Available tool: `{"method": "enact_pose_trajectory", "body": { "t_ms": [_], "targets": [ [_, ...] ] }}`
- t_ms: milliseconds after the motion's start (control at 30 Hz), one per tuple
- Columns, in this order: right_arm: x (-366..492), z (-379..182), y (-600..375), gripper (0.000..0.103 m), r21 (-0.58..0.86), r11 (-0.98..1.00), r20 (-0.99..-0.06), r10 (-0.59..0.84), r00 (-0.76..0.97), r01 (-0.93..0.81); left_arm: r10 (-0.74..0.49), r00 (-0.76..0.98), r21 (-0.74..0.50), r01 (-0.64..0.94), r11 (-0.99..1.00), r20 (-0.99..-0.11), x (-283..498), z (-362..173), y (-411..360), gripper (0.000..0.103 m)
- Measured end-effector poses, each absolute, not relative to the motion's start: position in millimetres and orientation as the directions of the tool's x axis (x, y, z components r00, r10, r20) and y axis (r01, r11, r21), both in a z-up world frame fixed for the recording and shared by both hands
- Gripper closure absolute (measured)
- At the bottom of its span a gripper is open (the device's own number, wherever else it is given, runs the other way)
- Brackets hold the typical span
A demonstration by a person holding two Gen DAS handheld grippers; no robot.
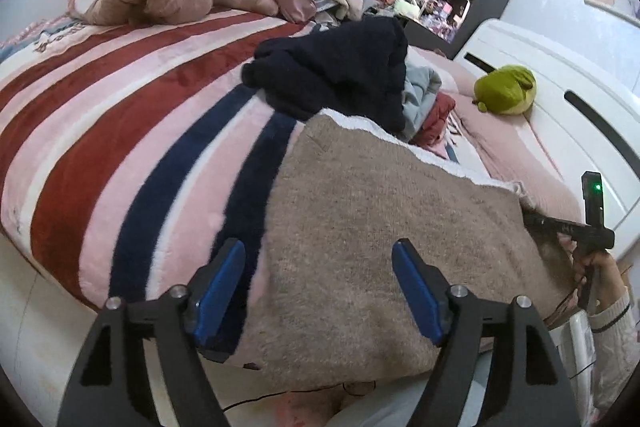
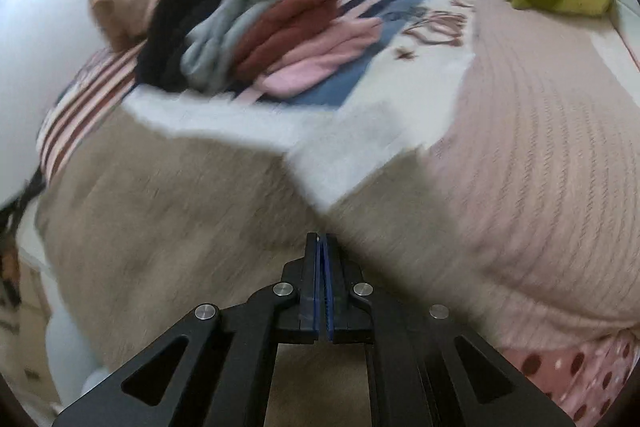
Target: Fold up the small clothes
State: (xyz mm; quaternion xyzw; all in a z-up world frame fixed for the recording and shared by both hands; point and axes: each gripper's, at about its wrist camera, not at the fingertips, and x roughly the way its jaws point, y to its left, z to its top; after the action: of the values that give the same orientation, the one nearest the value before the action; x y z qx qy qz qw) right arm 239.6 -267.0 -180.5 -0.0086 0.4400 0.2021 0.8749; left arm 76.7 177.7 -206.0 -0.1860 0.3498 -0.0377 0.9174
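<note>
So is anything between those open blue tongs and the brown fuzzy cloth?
Nothing visible. The left tongs hang open right over the brown fuzzy cloth. The folded pile sits farther back on the bed.

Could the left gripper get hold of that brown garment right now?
Probably yes. The left gripper is open, its blue pads straddling the brown garment on the bed edge, with nothing between them. The right gripper is shut at the garment's far side.
</note>
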Motion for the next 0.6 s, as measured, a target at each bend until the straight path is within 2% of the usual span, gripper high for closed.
{"method": "enact_pose_trajectory", "body": {
  "t_ms": [133,200,300,367,467,600],
  "targets": [
    [256,-162,-310,0.103,0.076,0.979,-0.743,0.181,0.644,-0.188,-0.190,0.759,-0.416,-0.117,0.902,-0.623,60,-212,194,0.023],
    [256,-158,-324,0.103,0.095,0.987,-0.748,0.159,0.644,-0.133,-0.217,0.756,-0.464,-0.127,0.877,-0.617,50,-220,201,0.022],
    [232,-151,-314,0.103,0.179,0.957,-0.720,0.286,0.632,-0.229,-0.246,0.737,-0.511,-0.155,0.845,-0.630,36,-238,208,0.022],
    [214,-146,-295,0.103,0.187,0.932,-0.711,0.347,0.612,-0.312,-0.281,0.723,-0.548,-0.159,0.821,-0.631,28,-248,208,0.022],
    [181,-143,-261,0.103,0.187,0.875,-0.709,0.435,0.555,-0.446,-0.386,0.714,-0.627,-0.093,0.774,-0.584,22,-260,199,0.022],
    [138,-153,-213,0.103,0.275,0.754,-0.703,0.581,0.410,-0.597,-0.487,0.683,-0.699,-0.048,0.713,-0.544,34,-272,180,0.022]
  ]
}}
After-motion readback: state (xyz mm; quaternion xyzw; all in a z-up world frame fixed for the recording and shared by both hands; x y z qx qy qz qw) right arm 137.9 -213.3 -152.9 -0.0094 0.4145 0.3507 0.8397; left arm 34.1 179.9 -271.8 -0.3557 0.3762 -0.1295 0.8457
